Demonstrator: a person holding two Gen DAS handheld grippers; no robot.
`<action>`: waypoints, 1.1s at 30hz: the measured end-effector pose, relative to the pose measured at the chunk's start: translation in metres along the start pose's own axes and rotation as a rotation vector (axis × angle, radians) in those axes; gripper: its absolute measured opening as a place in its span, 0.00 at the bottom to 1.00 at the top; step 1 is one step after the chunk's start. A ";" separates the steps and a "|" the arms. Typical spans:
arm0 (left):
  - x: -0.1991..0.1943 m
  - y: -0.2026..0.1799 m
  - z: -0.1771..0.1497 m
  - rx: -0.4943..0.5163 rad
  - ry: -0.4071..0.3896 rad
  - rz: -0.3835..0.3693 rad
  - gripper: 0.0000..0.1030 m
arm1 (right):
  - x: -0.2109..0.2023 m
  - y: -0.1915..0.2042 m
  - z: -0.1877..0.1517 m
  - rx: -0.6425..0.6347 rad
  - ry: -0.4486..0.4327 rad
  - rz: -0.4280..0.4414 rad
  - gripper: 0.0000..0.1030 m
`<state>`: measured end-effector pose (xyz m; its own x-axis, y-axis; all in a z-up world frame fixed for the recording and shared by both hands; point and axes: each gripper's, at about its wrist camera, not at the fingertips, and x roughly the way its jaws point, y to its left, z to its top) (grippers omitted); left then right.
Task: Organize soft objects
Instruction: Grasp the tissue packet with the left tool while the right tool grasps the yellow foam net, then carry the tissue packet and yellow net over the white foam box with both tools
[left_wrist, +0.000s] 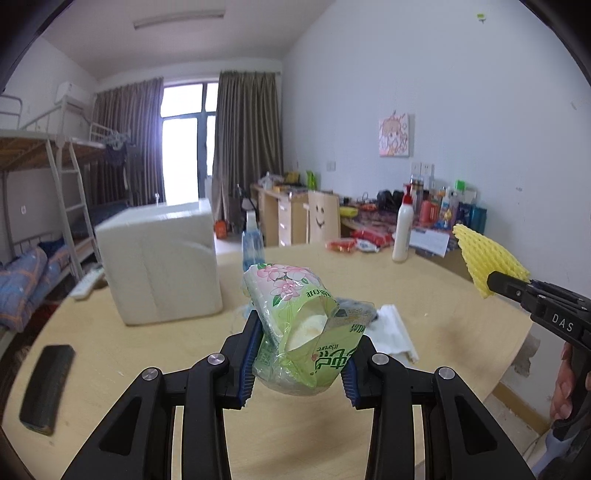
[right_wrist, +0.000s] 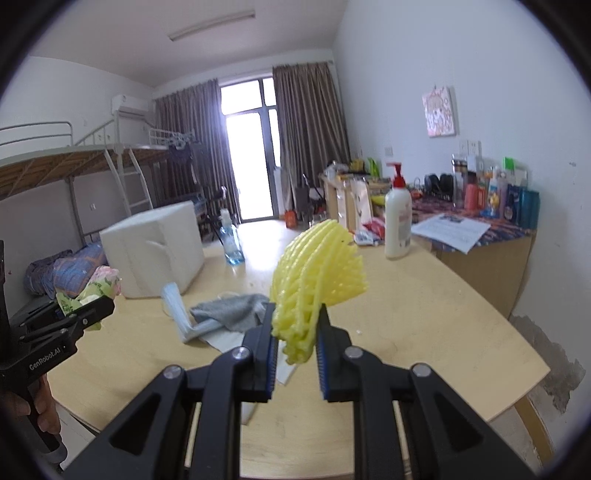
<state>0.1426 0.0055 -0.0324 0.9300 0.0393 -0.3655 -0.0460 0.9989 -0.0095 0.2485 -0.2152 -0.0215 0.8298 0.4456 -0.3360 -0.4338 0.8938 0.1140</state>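
A crumpled green tissue pack sits clamped in the left tongs above the tabletop; the right tongs pinch a yellow foam net, lifted over a grey cloth, near a white foam box

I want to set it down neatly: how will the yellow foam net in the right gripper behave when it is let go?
The yellow foam net looks very light and springy: the right gripper has squashed its base, so it will probably spring back. Its open mesh stands up unsupported, so hardly floppy. Being so light, it may shift easily.
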 end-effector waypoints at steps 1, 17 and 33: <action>-0.003 0.000 0.002 0.002 -0.010 0.001 0.38 | -0.003 0.002 0.001 -0.004 -0.009 0.005 0.21; -0.080 0.005 0.010 0.033 -0.169 0.050 0.38 | -0.060 0.045 0.007 -0.090 -0.163 0.125 0.21; -0.111 0.025 0.006 0.019 -0.211 0.114 0.38 | -0.066 0.070 0.008 -0.127 -0.185 0.186 0.21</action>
<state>0.0402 0.0263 0.0132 0.9748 0.1544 -0.1611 -0.1501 0.9879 0.0389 0.1664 -0.1818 0.0166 0.7765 0.6137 -0.1428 -0.6155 0.7873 0.0364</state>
